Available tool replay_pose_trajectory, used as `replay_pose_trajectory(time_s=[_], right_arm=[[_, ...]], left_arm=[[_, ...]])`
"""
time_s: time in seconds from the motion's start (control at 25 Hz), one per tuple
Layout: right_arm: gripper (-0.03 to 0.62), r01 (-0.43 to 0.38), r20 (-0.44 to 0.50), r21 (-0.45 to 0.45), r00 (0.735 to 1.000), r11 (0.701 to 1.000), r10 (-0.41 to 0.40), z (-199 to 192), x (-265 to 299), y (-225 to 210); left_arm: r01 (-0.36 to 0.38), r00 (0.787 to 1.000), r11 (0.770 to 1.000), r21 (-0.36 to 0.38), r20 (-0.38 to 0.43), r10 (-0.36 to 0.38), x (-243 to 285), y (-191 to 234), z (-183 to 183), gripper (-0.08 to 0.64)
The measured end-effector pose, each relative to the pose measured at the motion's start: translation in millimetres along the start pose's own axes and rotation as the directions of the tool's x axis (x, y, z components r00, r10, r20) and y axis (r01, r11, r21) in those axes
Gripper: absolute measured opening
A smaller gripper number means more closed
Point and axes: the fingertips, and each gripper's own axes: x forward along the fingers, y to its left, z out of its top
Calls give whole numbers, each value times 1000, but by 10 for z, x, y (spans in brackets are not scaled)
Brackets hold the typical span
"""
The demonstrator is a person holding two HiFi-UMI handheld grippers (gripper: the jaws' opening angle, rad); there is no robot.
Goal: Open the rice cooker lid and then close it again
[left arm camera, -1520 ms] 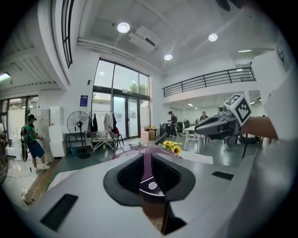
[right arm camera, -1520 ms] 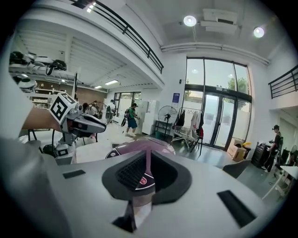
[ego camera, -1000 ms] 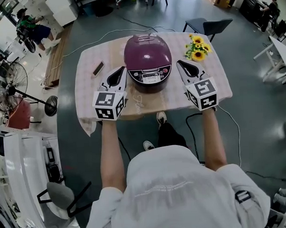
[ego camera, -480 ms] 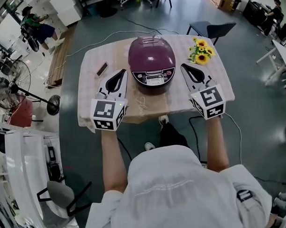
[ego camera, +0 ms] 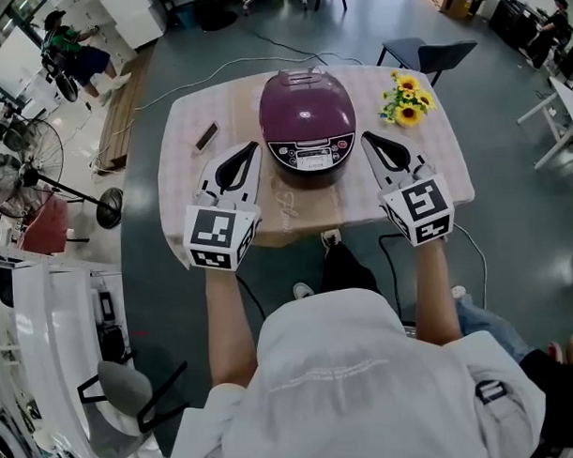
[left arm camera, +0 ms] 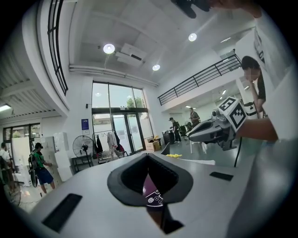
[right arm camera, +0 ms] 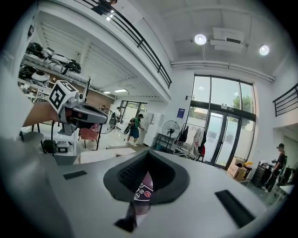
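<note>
White shirt (ego camera: 348, 371), short sleeves (ego camera: 211, 418)

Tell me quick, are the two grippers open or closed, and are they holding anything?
Left gripper: closed, holding nothing.
Right gripper: closed, holding nothing.

Rice cooker (left arm camera: 150, 193) mostly hidden; just a sliver, seemingly buttons, shows.

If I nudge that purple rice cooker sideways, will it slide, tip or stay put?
Likely stays upright: the rice cooker looks squat and wide-based. Its bulky body suggests some weight, so expect resistance. The tablecloth under it hangs loose, so a push may bunch the cloth rather than slide cleanly.
</note>
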Motion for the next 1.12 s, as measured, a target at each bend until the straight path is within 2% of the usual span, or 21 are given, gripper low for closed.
replay_pose_trajectory(time_s=[0.64,0.88,1.12], right_arm=[[26,-13,-10,-5,1000,1000,12,-16,115,13],[25,-23,-15,-5,1000,1000,23,-50,144,25],[26,-27,-21,-4,999,1000,27,-79,176,14]], left_arm=[[-35,999,998,-51,-17,34,-2,131,-75,15],[-25,999,1000,-18,-44,24,44,82,-119,17],[-18,999,999,-31,-46,17,80,82,-162,17]])
